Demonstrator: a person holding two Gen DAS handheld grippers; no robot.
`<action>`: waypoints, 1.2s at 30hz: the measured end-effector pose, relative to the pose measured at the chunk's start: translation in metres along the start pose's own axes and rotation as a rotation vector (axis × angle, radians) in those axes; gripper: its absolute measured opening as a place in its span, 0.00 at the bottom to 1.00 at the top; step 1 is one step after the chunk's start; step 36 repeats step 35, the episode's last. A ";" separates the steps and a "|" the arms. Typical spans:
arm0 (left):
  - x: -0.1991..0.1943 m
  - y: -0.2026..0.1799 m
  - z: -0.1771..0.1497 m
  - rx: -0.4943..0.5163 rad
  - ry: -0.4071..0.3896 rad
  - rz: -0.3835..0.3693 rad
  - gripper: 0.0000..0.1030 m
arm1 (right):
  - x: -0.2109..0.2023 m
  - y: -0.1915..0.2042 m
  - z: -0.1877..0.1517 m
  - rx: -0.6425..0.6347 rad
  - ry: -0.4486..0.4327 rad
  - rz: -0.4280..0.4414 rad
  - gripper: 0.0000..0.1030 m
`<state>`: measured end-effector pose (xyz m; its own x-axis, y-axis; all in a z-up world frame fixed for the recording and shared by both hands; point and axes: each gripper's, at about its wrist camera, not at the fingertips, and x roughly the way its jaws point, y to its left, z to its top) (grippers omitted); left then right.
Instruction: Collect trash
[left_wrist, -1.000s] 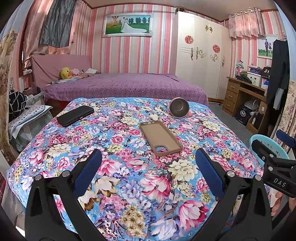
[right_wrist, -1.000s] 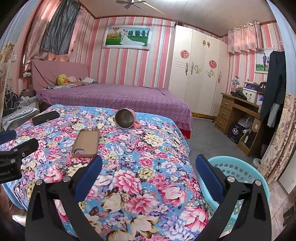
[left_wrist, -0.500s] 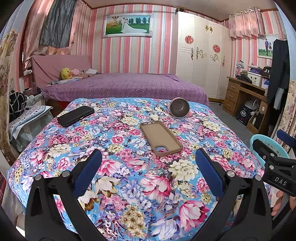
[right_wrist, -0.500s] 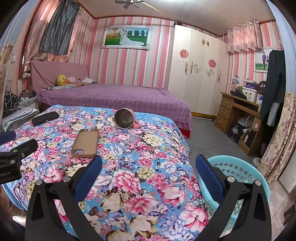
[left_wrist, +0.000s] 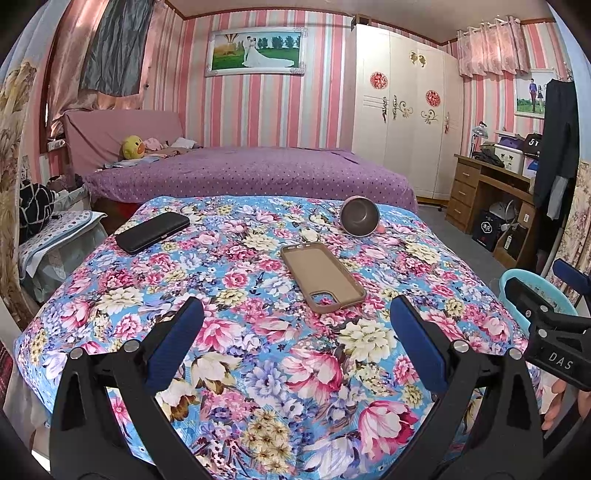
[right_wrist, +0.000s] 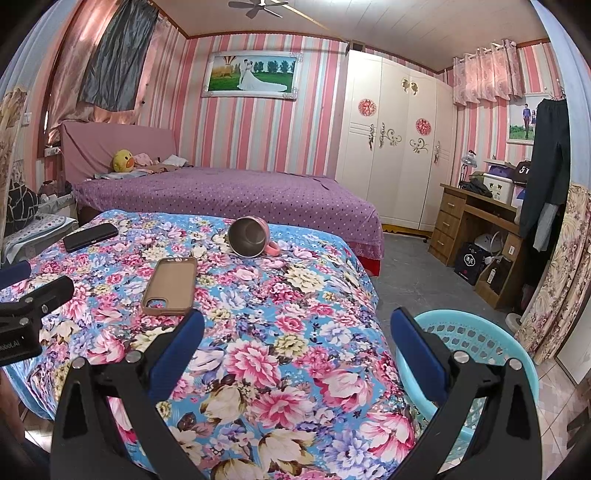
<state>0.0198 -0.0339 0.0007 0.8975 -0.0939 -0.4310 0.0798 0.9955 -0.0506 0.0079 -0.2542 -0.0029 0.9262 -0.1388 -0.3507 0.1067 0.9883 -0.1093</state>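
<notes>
A table under a floral cloth (left_wrist: 258, 369) carries a brown phone case (left_wrist: 321, 275), a black phone (left_wrist: 153, 232) at the far left and a pink mug (left_wrist: 360, 220) lying on its side. A small whitish lump (left_wrist: 308, 233) beside the mug blends with the flower print. My left gripper (left_wrist: 295, 306) hovers open over the near edge, just short of the phone case. My right gripper (right_wrist: 298, 316) hangs open over the table's right front corner, with the mug (right_wrist: 248, 236) and the case (right_wrist: 170, 286) beyond it.
A light blue plastic basket (right_wrist: 476, 332) stands on the floor off the table's right side. Behind the table is a purple bed (left_wrist: 251, 173). A wooden desk (right_wrist: 476, 221) and a white wardrobe (right_wrist: 391, 155) line the right wall.
</notes>
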 end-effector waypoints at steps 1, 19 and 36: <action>0.000 0.000 0.000 -0.001 0.000 -0.001 0.95 | 0.000 0.000 0.000 0.000 0.000 -0.001 0.96; 0.000 0.002 0.001 -0.004 -0.003 0.001 0.95 | 0.000 0.000 0.000 0.000 0.000 -0.001 0.96; -0.002 0.002 0.002 -0.007 -0.001 0.003 0.95 | 0.001 0.000 0.000 0.001 0.002 0.000 0.96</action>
